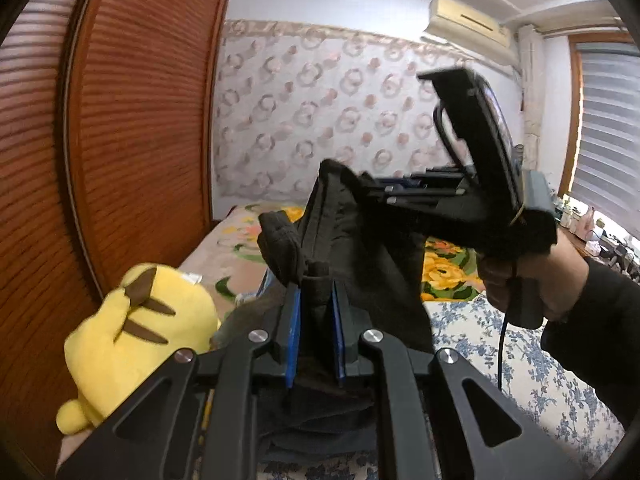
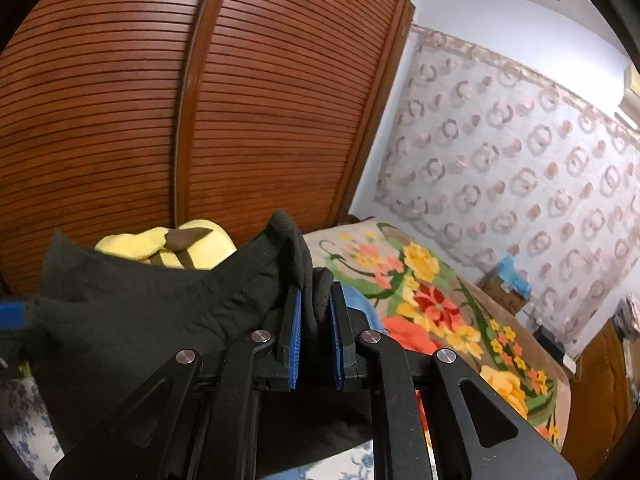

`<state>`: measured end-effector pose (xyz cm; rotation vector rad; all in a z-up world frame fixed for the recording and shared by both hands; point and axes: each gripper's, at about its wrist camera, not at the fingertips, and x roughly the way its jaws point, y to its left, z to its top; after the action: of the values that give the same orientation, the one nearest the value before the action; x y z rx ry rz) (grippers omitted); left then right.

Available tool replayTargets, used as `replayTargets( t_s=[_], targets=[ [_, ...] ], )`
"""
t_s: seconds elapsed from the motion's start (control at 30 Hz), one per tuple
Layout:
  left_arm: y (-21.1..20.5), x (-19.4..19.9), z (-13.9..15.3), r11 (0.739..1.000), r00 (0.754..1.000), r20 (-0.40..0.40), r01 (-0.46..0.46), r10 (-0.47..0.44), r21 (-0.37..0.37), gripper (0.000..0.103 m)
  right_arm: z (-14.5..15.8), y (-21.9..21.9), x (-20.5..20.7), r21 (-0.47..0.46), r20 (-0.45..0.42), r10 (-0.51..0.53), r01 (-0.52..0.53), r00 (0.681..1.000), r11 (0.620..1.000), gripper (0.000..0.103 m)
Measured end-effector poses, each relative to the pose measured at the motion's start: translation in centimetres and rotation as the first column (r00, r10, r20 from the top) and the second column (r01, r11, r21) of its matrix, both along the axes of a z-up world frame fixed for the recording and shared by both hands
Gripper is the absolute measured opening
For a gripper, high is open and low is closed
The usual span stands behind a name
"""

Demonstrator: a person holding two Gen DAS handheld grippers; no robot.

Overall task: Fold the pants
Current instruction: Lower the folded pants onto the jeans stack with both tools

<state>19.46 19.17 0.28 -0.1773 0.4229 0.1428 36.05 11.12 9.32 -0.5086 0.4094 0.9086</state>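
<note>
Floral bed [image 2: 420, 300], louvred wardrobe [image 2: 160, 100], both claws [image 1: 316, 304] [image 2: 316, 308] clamped on black pants [image 1: 360, 240]

Yellow plush toy [image 1: 136, 344] crowds the left; wardrobe [image 1: 132, 128] just behind it.

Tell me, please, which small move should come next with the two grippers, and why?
Probably lower both together: the left gripper and right gripper each pinch a bunched edge of the black pants, which hang lifted above the bed.
</note>
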Motion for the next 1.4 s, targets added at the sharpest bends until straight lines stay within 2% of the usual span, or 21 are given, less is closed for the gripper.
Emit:
replayTargets(
  t_s=[0.13,0.2,0.47,0.57,0.83,0.93,1.07,1.4],
  targets=[
    [0.5,-0.3,-1.0,0.999,0.999,-0.012,-0.03,0.03,-0.027,0.011,-0.3,0.2,0.3,0.01,-0.034,-0.013,0.014,0.999,1.0,0.014],
    [0.7,-0.3,-1.3,0.999,0.999,-0.02,-0.033,0.032,-0.032,0.011,-0.4,0.0,0.6,0.009,-0.045,-0.037,0.038,0.998,0.999,0.026],
    [0.7,-0.3,-2.0,0.999,0.999,-0.027,-0.043,0.042,-0.028,0.011,-0.6,-4.0,1.8,0.086,-0.158,-0.035,0.049,0.987,0.995,0.026],
    [0.8,-0.3,-2.4,0.998,0.998,-0.031,-0.048,0.047,-0.031,0.011,-1.9,-4.7,2.0,0.078,-0.21,-0.028,0.045,0.977,0.996,0.026],
    [1.1,0.0,-3.1,0.998,0.997,-0.059,-0.06,0.058,-0.026,0.011,-6.3,-4.6,4.2,0.012,-0.272,-0.118,0.126,0.955,0.992,0.026],
    [1.2,0.0,-3.1,0.999,0.997,-0.06,-0.05,0.049,-0.016,0.012,-6.0,-5.5,3.8,0.058,-0.285,-0.109,0.131,0.952,0.99,0.025],
    [1.4,-0.1,-3.0,0.998,0.996,-0.069,-0.053,0.052,-0.019,0.017,-4.9,-6.1,2.5,0.078,-0.278,-0.102,0.129,0.955,0.989,0.025],
    [1.3,-1.5,-2.1,0.999,0.997,-0.072,-0.042,0.042,0.01,0.039,-2.5,-7.3,-2.6,0.104,-0.238,-0.061,0.088,0.969,0.991,0.025]
  ],
)
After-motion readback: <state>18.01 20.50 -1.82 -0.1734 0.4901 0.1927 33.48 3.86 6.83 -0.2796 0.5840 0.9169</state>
